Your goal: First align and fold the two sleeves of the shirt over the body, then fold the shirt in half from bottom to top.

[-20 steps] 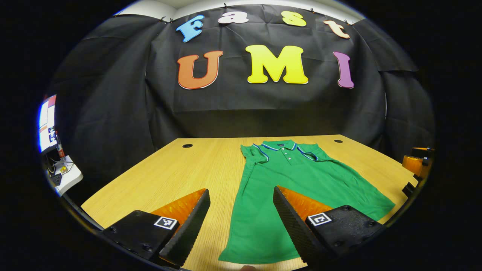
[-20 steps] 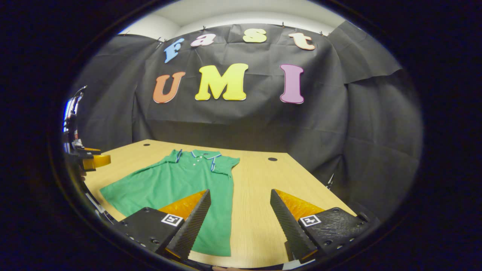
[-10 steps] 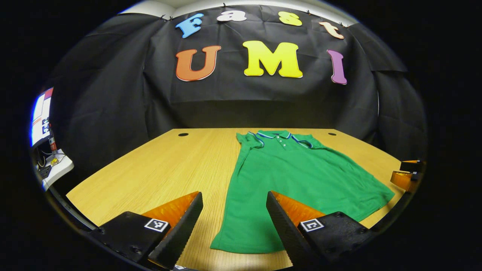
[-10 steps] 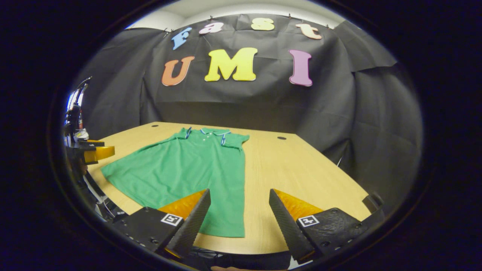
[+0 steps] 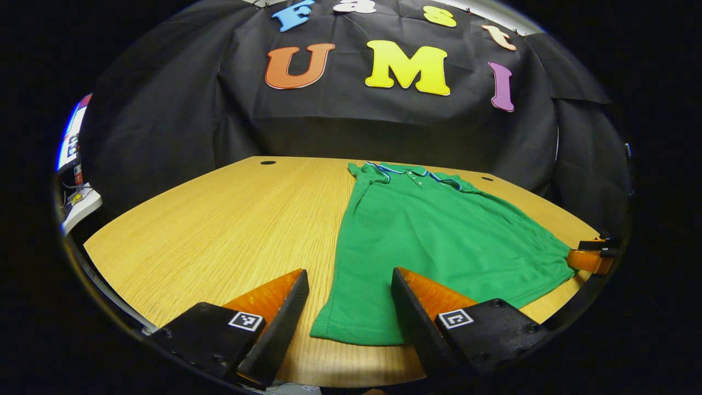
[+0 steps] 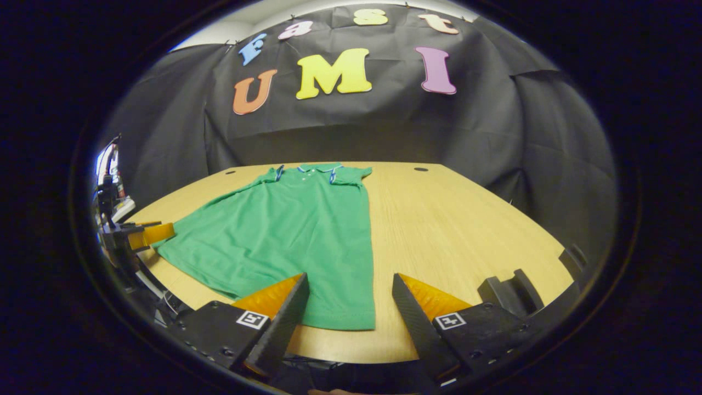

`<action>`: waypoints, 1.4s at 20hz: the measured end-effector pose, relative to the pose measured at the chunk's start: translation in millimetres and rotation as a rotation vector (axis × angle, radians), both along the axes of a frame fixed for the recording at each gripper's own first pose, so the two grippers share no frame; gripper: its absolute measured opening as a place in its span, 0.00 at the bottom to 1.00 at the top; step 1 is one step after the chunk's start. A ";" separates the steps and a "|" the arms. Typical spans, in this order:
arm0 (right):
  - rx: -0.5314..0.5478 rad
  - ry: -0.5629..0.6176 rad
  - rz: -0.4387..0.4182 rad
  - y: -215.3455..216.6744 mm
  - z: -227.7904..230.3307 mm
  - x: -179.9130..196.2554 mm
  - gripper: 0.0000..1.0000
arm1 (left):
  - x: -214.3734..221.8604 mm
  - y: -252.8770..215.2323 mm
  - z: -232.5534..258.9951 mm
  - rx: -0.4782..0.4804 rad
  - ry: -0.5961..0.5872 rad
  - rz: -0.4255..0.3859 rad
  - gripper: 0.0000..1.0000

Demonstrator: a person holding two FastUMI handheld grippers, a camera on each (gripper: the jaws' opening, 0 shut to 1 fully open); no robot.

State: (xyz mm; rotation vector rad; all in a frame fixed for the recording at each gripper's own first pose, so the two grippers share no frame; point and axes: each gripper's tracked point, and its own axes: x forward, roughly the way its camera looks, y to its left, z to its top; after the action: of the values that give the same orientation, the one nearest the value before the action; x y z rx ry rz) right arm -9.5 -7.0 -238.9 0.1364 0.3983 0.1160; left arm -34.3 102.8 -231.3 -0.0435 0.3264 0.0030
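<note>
A green polo shirt (image 5: pixel 428 236) (image 6: pixel 290 230) lies flat on the wooden table (image 5: pixel 219 219) (image 6: pixel 455 219), collar at the far end, both sleeves folded in over the body. My left gripper (image 5: pixel 348 315) is open above the shirt's near left hem corner, apart from the cloth. My right gripper (image 6: pixel 348 315) is open above the near right hem corner, holding nothing. The right gripper (image 5: pixel 589 258) also shows at the right edge of the left gripper view, and the left gripper (image 6: pixel 140 236) at the left edge of the right gripper view.
Small round cable holes (image 5: pixel 268 163) (image 6: pixel 420 169) sit near the table's far edge. Black cloth walls the booth behind and to the sides. A white shelf with equipment (image 5: pixel 77 203) stands off the table's left side. A black bracket (image 6: pixel 510 288) sits at the table's near right edge.
Both grippers have risen and pulled back toward the table's near edge, so the shirt's hem has come into full view between the fingers. Both stayed open; the shirt has not moved.
</note>
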 end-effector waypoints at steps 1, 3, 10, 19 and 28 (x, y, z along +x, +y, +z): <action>-0.005 -0.006 0.002 1.4 -1.1 2.8 0.94 | 0.4 0.2 0.5 0.005 -0.008 0.006 1.00; 0.009 -0.016 -0.006 4.7 -1.8 4.3 0.87 | 0.9 3.6 -1.3 0.029 -0.017 0.035 0.99; 0.012 -0.073 -0.008 16.6 -1.3 14.9 0.10 | 19.1 14.4 -0.8 0.019 -0.050 0.097 0.48; 0.009 -0.118 -0.002 9.7 32.4 31.8 0.00 | 44.7 8.9 33.7 -0.006 -0.112 0.068 0.06; 0.004 -0.181 0.025 20.9 88.1 72.2 0.00 | 50.3 3.5 27.4 0.035 -0.007 0.074 0.06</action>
State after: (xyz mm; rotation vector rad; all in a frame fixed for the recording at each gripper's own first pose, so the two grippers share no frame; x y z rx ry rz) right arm 62.6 13.8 -150.8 0.1241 0.2196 0.1527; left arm 15.9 106.3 -203.8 -0.0210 0.3177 0.0816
